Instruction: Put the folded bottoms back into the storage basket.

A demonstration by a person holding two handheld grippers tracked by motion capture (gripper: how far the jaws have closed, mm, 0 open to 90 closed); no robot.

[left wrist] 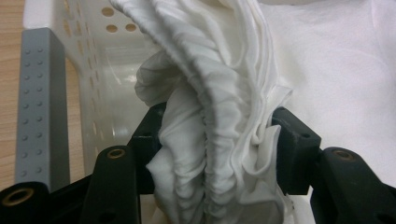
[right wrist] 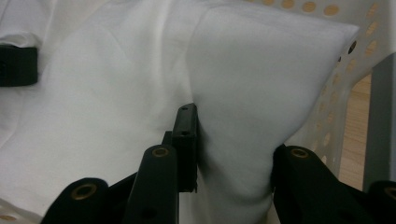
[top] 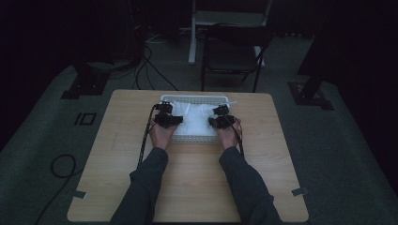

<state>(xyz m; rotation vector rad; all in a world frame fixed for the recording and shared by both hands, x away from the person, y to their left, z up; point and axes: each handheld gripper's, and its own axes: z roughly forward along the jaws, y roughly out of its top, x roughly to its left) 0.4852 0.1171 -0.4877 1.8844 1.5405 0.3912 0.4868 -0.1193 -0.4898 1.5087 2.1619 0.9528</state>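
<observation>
The left gripper (left wrist: 212,154) has its black jaws closed on a thick bunch of the white cloth (left wrist: 219,93), the fabric gathered into tight pleats and ridges between them. The right gripper (right wrist: 231,149) also pinches the cloth, with a smooth, puffed fold of it pressed between its jaws. Both grips look firm, so the grasping part of the work seems done (my reading from how the fabric is squeezed); what remains, I judge, is lifting the cloth up and out of the basket (left wrist: 100,93) or spreading it, since most of it lies inside.

In the high view the left gripper (top: 165,117) and right gripper (top: 221,118) sit at opposite sides of the cloth (top: 195,117), which fills the basket (top: 195,138) on the table (top: 197,178).

The cloth is soft, thin, matte and wrinkles easily. The basket is glossy white plastic, rectangular, its walls punched with round holes, beside a grey studded handle (left wrist: 39,107). The table is pale wood grain
</observation>
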